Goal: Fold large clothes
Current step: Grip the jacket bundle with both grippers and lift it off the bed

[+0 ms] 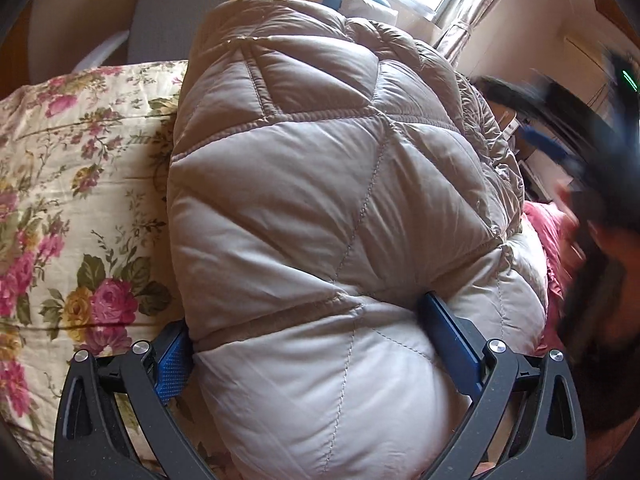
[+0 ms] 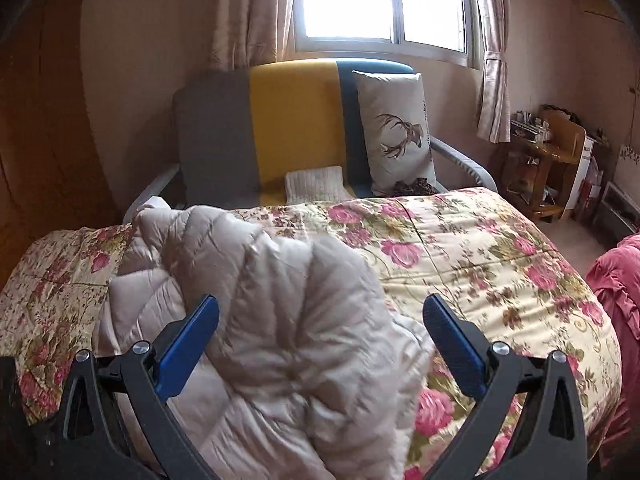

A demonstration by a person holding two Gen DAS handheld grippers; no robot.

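- The quilted beige down jacket (image 1: pixel 328 200) lies bunched on the floral bedspread (image 1: pixel 60 184), toward the bed's left side in the right wrist view.
- Left gripper (image 1: pixel 308 344): fingers spread wide with a thick bulge of the jacket between them, pressing both blue pads.
- Right gripper (image 2: pixel 320 340): fingers wide apart above the jacket, gripping nothing.
- Beyond the bed stands a grey, yellow and blue chair (image 2: pixel 288 120) with a deer-print cushion (image 2: pixel 396 132) and a white knit cloth (image 2: pixel 316 184).
- The jacket fills most of the left wrist view, hiding the bed beyond.
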